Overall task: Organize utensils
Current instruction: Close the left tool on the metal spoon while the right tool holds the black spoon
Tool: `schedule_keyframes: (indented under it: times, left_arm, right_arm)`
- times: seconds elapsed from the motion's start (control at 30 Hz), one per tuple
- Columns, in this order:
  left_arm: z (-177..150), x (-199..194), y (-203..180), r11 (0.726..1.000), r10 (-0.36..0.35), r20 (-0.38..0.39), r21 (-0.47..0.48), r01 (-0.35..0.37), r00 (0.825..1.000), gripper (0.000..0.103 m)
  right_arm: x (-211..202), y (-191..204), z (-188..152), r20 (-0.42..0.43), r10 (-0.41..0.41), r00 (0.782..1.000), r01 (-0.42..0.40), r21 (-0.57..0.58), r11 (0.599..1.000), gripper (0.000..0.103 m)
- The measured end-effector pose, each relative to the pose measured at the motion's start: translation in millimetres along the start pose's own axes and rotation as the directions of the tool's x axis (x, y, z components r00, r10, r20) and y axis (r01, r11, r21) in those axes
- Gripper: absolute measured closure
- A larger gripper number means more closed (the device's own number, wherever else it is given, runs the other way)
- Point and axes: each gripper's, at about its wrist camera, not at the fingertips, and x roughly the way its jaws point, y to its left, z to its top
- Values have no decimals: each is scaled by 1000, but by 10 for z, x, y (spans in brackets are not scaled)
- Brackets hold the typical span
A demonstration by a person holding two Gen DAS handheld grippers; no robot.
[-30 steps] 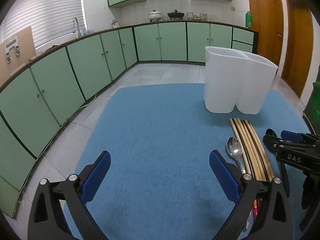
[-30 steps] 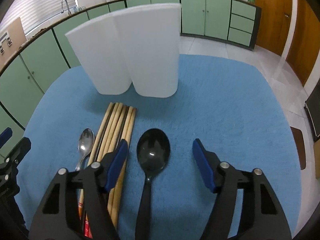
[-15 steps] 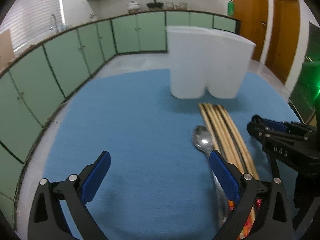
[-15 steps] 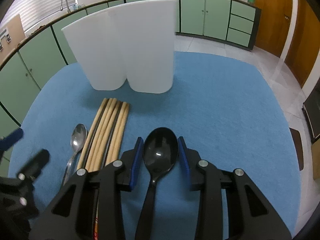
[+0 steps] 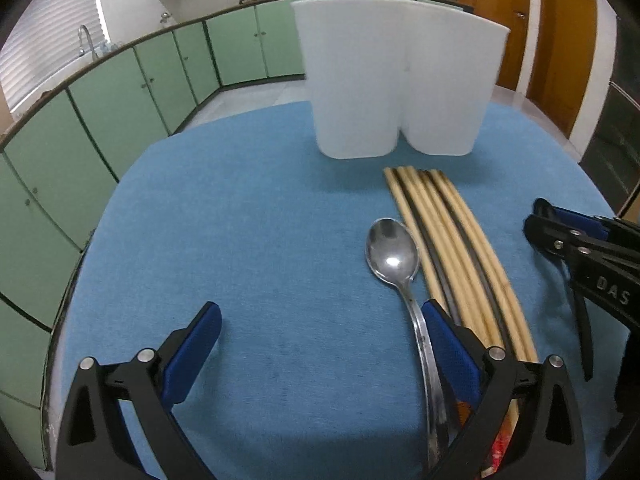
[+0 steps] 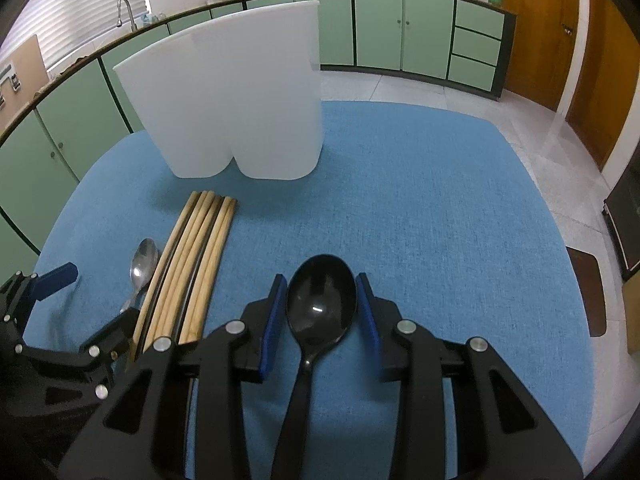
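While the right gripper (image 6: 322, 308) is clamping the glossy black plastic spoon (image 6: 320, 312), the left gripper (image 5: 320, 344), jaws apart, is needing to straddle the steel spoon (image 5: 394, 254) handle squarely.

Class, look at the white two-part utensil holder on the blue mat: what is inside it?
Nothing can be told. The white utensil holder has opaque walls and both views sit below its rim, so its inside is hidden. Nothing sticks out above the rim. The chopsticks lie outside, in front.

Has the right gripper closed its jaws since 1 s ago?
Yes. The right gripper has narrowed its jaws inward, now flanking the black spoon bowl. Contact is unclear. The white holder stands on the blue mat.
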Motion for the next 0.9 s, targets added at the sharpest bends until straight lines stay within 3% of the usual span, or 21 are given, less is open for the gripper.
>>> schedule_keyframes:
  times: [0.2, 0.43, 0.9]
  left_arm:
    - [21, 14, 175, 1000, 19, 0, -23, -19, 1000, 5]
    - [108, 12, 128, 1000, -22, 8, -13, 23, 1000, 6]
    - [405, 257, 60, 1000, -16, -16, -1, 16, 1000, 7]
  right_arm:
    - [25, -23, -5, -2, -31, 1000, 31, -22, 999, 69]
    - [72, -45, 31, -6, -47, 999, 47, -50, 998, 68]
    - [131, -141, 165, -43, -35, 998, 33, -52, 998, 65]
